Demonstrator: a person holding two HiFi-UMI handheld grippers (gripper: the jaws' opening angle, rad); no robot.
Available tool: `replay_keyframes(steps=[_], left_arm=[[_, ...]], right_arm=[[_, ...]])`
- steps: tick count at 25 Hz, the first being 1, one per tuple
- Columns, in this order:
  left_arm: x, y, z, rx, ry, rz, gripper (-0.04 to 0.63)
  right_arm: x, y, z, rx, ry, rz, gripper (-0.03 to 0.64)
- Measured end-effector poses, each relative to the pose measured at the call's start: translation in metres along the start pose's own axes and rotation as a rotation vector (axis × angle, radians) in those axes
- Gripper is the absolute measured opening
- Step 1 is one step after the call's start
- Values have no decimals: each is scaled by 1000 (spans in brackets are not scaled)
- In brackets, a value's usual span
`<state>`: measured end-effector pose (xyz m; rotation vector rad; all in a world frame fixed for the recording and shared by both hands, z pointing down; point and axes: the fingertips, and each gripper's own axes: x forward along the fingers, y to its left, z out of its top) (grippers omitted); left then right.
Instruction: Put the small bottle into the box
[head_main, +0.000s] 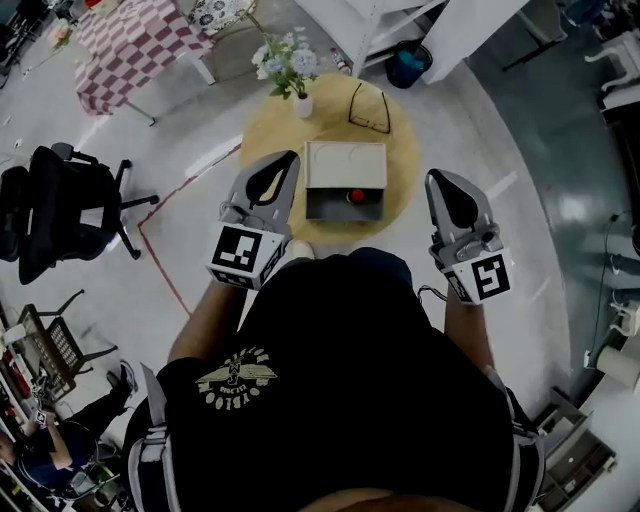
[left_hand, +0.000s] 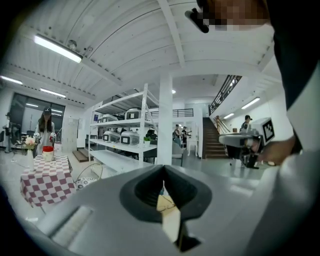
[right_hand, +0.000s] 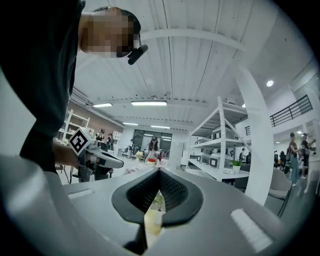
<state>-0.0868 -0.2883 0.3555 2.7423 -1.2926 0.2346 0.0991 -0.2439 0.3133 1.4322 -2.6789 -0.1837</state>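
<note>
Black rubber pads of left gripper (left_hand: 164, 169) pressed together, nothing between. Right gripper (right_hand: 159, 171) likewise, empty.
Ahead, between both jaws: white box (head_main: 345, 160) on round wooden counter (head_main: 400, 150). Red-topped item, likely small bottle (head_main: 356, 196), lies in its open near compartment.
Risk: box sits near counter's edge, so stray jaw sweep could shove it off or tip flower vase (head_main: 302, 104) beyond.
Only head view shows box and bottle. Gripper views catch counter slivers and shelving (left_hand: 125, 135).

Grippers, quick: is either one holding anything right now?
Left gripper: jaws closed, holding nothing.
Right gripper: jaws closed, holding nothing.
</note>
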Motion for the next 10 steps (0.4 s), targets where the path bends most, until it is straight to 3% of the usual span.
replay_keyframes(steps=[10], left_arm=[[17, 46, -28, -2, 45, 0, 0]], right_arm=[[60, 8, -35, -34, 77, 45, 8]])
